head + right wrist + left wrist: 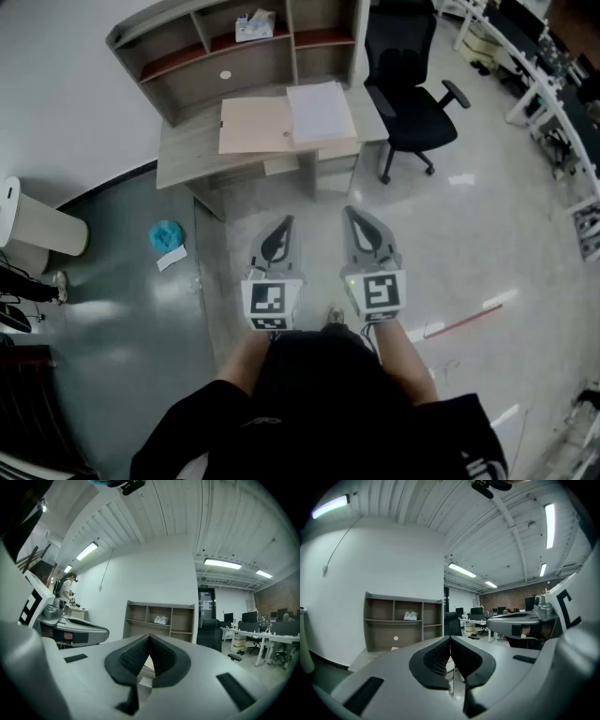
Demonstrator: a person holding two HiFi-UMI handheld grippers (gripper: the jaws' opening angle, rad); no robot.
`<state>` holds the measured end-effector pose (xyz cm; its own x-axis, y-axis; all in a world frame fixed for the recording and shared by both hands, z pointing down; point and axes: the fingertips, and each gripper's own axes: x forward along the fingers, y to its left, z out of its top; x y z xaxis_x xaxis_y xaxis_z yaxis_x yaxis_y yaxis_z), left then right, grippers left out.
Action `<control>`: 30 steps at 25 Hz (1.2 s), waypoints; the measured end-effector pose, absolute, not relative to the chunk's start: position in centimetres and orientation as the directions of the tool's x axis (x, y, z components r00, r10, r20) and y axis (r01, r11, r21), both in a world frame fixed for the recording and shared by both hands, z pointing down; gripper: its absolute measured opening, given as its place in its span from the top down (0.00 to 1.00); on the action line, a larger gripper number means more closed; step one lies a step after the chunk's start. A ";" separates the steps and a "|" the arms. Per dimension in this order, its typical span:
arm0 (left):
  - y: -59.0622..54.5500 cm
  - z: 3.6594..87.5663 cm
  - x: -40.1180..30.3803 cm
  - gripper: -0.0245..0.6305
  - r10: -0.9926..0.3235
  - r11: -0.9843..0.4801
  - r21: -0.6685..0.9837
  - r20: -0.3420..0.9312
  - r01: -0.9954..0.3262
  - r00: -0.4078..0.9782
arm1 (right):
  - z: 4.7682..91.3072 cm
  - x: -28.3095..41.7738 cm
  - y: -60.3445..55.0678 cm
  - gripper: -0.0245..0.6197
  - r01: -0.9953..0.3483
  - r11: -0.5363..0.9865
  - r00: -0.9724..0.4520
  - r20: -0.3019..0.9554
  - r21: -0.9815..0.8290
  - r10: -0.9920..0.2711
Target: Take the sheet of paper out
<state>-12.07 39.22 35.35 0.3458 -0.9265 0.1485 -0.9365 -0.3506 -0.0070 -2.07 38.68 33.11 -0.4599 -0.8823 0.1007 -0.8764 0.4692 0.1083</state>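
The white stack of paper sheets (321, 111) lay at the top centre of the head view, flat on the pale wooden desk (187, 155). Its left edge met the beige flat folder (255, 125), though whether it overlapped that folder could not be made out. A black office chair (412, 103) stood just right of the desk, upper right of centre.

Lower down, mid-frame, the 2 tools hung side by side, well apart from the desk. The left gripper (284, 223) had its jaws pressed together with nothing between them, and the right gripper (351, 213) was the same, closed and empty.

So nothing was picked yet: this looked like the approach. To do it well, both jaws would likely need to part before reaching the desk. 1 gripper could probably pin the folder or the rest of the stack. The other would then nip only the top sheet at a free corner and slide it off level, so the pile did not drag along.
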 end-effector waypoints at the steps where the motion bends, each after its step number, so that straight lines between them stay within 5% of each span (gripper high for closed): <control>1: 39.2 35.4 -11.9 0.89 -0.927 -0.349 -0.009 0.150 -0.937 0.343 | 33.2 -1.8 38.7 0.94 -0.876 0.470 -0.460 0.102 0.110 -0.882; 30: 39.0 40.6 -6.4 0.89 -0.933 -0.269 -0.014 0.253 -0.963 0.257 | 38.8 5.9 37.3 0.94 -0.854 0.519 -0.504 0.185 0.040 -0.844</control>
